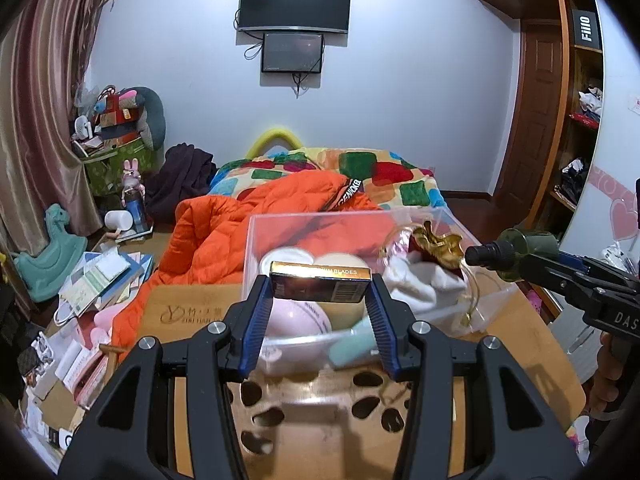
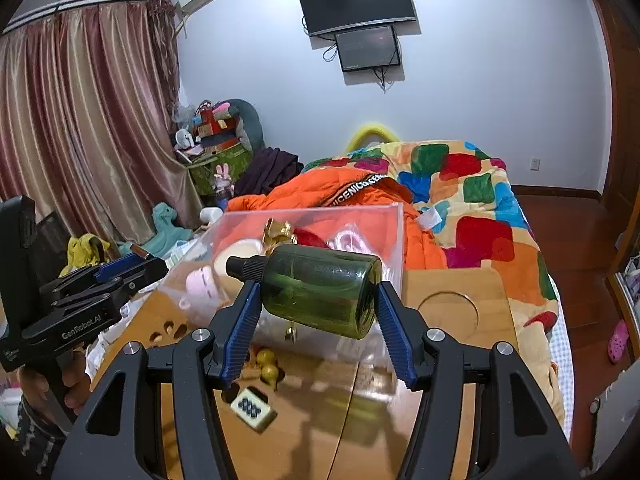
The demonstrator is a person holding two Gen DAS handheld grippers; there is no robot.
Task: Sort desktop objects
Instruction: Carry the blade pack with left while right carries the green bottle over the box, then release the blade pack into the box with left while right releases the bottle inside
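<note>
Jacket (image 1: 224, 236) behind clear bin (image 1: 256, 240)

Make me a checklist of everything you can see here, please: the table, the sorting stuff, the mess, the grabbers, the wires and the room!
Surface: wooden tabletop with a round recess and oval cut-outs.
Job's things: clear plastic box holding round pads, white cloth and a gold ornament; small gold-edged blade box; dark green plastic bottle with black cap.
Clutter: small yellow gourd figure and cream tile with dark dots on the table.
Grippers: left gripper shut on the blade box; right gripper shut on the bottle, held sideways.
Cables: wires hang below two wall screens.
Surroundings: bed with orange quilt, patchwork blanket, curtains, wardrobe.
</note>
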